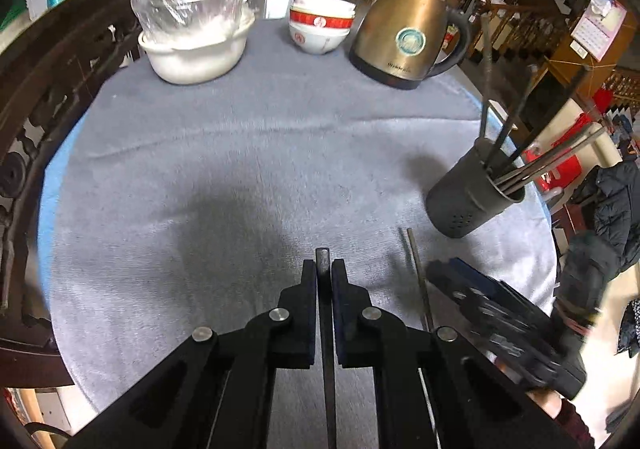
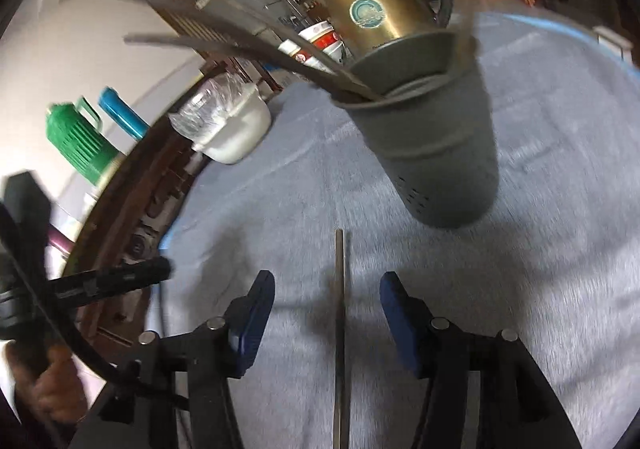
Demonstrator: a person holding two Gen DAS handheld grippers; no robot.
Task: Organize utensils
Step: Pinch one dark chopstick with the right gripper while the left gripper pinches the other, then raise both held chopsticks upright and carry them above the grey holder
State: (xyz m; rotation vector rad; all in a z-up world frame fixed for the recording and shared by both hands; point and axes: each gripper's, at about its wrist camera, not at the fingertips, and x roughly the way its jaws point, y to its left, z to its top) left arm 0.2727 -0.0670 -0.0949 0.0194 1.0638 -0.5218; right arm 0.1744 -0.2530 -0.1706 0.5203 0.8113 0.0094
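Observation:
My left gripper (image 1: 323,269) is shut on a dark chopstick (image 1: 322,261) whose end pokes out past the fingertips, above the grey cloth. A dark grey utensil holder (image 1: 476,193) with several chopsticks in it stands at the right; in the right wrist view the holder (image 2: 436,145) is just ahead. My right gripper (image 2: 327,285) is open, its jaws either side of a second chopstick (image 2: 340,329) that lies on the cloth. That chopstick (image 1: 418,277) and the right gripper (image 1: 500,313) also show in the left wrist view.
A gold kettle (image 1: 408,37), stacked white and red bowls (image 1: 320,29) and a white bowl with plastic-wrapped contents (image 1: 196,41) stand at the table's far side. A carved dark wooden chair back (image 1: 48,97) runs along the left edge of the grey cloth (image 1: 240,153).

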